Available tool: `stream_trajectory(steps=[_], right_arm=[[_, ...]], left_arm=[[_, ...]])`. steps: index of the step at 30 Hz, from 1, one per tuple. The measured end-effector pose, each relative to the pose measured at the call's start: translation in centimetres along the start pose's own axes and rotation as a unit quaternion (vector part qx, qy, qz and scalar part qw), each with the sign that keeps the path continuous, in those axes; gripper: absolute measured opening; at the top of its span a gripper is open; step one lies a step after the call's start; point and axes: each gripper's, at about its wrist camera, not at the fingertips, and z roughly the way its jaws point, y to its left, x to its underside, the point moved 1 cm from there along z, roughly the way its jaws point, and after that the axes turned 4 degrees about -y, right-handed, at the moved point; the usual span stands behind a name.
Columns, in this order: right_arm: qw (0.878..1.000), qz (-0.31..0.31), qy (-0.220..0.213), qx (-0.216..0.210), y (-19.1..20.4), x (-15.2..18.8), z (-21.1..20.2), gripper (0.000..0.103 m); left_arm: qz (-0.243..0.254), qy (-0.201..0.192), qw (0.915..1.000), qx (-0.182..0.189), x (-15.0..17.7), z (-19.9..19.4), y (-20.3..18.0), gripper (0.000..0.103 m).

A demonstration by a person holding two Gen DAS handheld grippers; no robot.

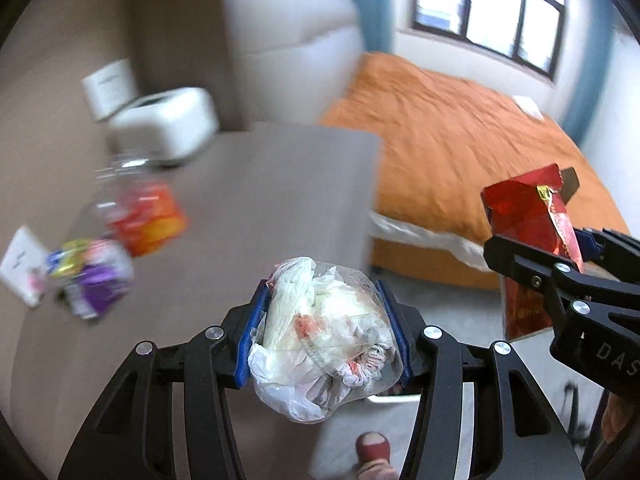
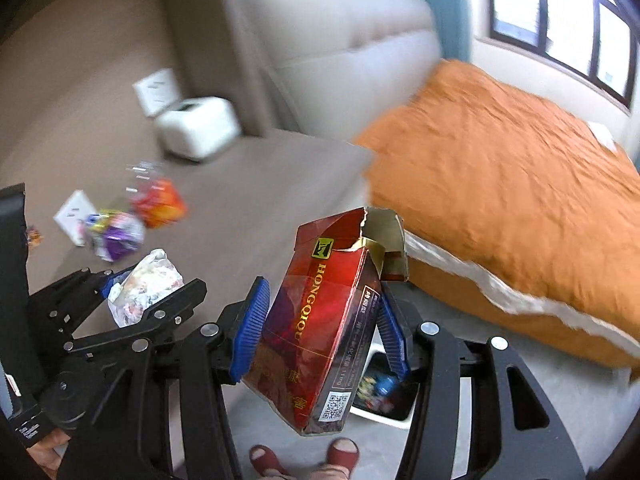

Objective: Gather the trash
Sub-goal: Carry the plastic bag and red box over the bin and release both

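Two handheld black tools with blue ribbed pads are held side by side above a brown bench. The left tool (image 1: 326, 332) pinches a crumpled clear plastic bag stuffed with white tissue and wrappers (image 1: 324, 340) between its pads. The bundle is roughly egg-shaped, and its longer axis runs along the tool's fingers, one end pointing away from the camera toward the bench edge, the other bulging back past the pads.

The right tool (image 2: 320, 324) pinches a red cardboard cigarette carton with a torn open top (image 2: 320, 320), its pads pressing the two opposite long faces. The carton's long axis stands steeply, tilted so the torn end points up and away toward the orange-covered bed (image 2: 520, 184), while the closed end with a square printed code hangs down toward the person's feet in red open-toed slippers (image 2: 304, 460). Below the carton a white-rimmed bin with colourful rubbish inside (image 2: 380, 392) stands on the pale floor.

On the bench (image 1: 260, 200), well apart from both tools, blurred litter lies in a loose cluster: a clear plastic bottle with an orange label (image 1: 144, 208), a purple and yellow wrapper (image 1: 96, 280), and a white card (image 1: 20, 264). A white rounded box (image 1: 164, 124) sits at the bench's far side, near a beige padded headboard (image 1: 288, 40).
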Motion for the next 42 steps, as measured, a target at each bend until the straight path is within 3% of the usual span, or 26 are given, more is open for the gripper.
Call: stream_trajectory(steps=[5,10,22,24,25,26,27,29,30,35,42], right_arm=[[0.998,0.044,0.037,0.016,-5.0,2.5,2.1,0.053],[0.994,0.074,0.080,0.027,-9.3,6.4,5.6,0.053],[0.972,0.128,0.191,0.040,-15.9,18.7,20.5,0.053],[0.970,0.132,0.201,0.038,-16.5,20.5,22.8,0.053],[0.968,0.131,0.209,0.040,-16.7,21.5,24.1,0.053],[0.967,0.131,0.215,0.041,-16.9,22.3,25.1,0.054],[0.964,0.128,0.229,0.039,-17.2,23.7,26.7,0.058],[0.961,0.113,0.248,0.049,-17.3,25.1,28.4,0.092],[0.960,0.107,0.252,0.064,-17.5,25.9,29.3,0.099],[0.953,0.103,0.273,0.080,-18.3,28.1,31.2,0.099],[0.954,0.096,0.272,0.080,-17.8,26.9,30.2,0.099]], left_arm=[[0.067,0.030,0.9963,0.043,1.2,5.0,-7.0,0.051],[0.105,0.078,0.9881,0.082,4.0,10.4,-11.8,0.051],[0.137,0.206,0.9616,0.118,15.7,26.9,-16.1,0.052],[0.128,0.223,0.9583,0.125,17.2,29.4,-16.1,0.062],[0.121,0.232,0.9569,0.127,18.2,30.8,-16.0,0.085],[0.119,0.234,0.9570,0.123,18.9,31.7,-15.9,0.098],[0.123,0.235,0.9579,0.110,20.1,33.1,-15.9,0.098],[0.126,0.251,0.9544,0.101,21.5,35.0,-16.0,0.098],[0.130,0.262,0.9517,0.094,22.4,36.0,-16.0,0.098],[0.140,0.274,0.9483,0.079,24.4,37.9,-16.0,0.098],[0.128,0.273,0.9505,0.077,23.4,36.7,-15.2,0.098]])
